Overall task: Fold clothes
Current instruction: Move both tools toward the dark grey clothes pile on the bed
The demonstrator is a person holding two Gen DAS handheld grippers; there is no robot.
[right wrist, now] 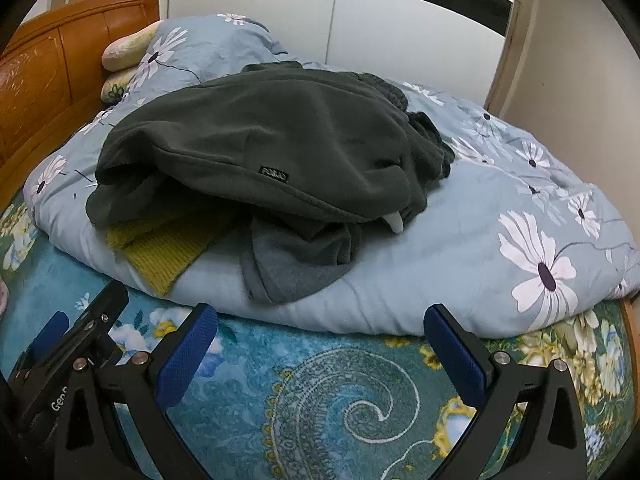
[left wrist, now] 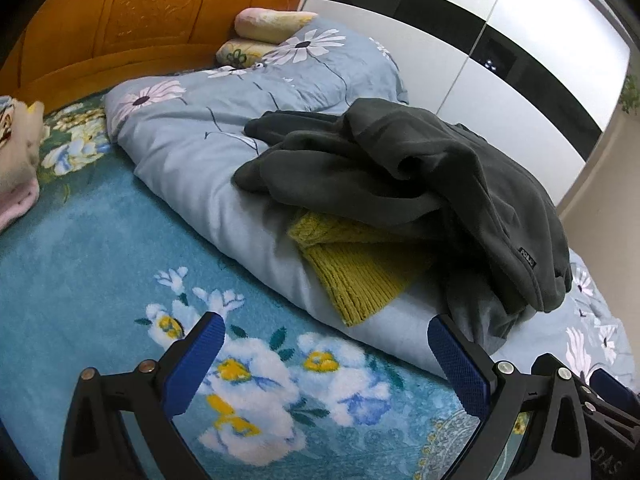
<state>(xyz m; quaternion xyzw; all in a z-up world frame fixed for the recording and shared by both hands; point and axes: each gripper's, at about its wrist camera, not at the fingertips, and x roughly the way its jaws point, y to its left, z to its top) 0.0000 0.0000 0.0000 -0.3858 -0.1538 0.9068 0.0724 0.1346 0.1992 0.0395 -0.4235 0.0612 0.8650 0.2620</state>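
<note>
On the bed: a heap of clothes lies on top of a rolled light-blue daisy-print duvet point(right wrist: 400, 280), which rests on a teal floral blanket point(left wrist: 100, 240).
Dark grey fleece garment point(right wrist: 260, 136): topmost in the heap, crumpled, a small woven label on its hem; in the right wrist view it fills the centre, in the left wrist view it sits toward 2 o'clock.
Mustard knit sweater point(left wrist: 352, 276): under the fleece, only 1 ribbed corner showing, hanging over the duvet's near edge at 8 o'clock of the fleece in the right wrist view.
Lighter grey garment point(right wrist: 288, 264): tucked under the fleece, spilling down the duvet's front at 6 o'clock of it.
Left gripper point(left wrist: 324, 364): tilted down toward the blanket, blue-padded fingers point(left wrist: 192, 368) spread wide with nothing between them; it is above the floral blanket, short of the duvet's edge, touching no cloth.
Right gripper point(right wrist: 320, 354): also angled downward, pads splayed fully and empty, over the blanket's swirl pattern just before the duvet; the left gripper's black body shows at 8 o'clock of its view.
Pillows point(left wrist: 264, 28): 2, stacked at the duvet's far end against the orange wooden headboard point(left wrist: 160, 12), at 11 o'clock.
Wardrobe point(right wrist: 400, 28): white doors with a black band, behind the bed at 12 o'clock.
Pink folded cloth point(left wrist: 16, 160): at 9 o'clock in the left wrist view, well apart from the heap.
</note>
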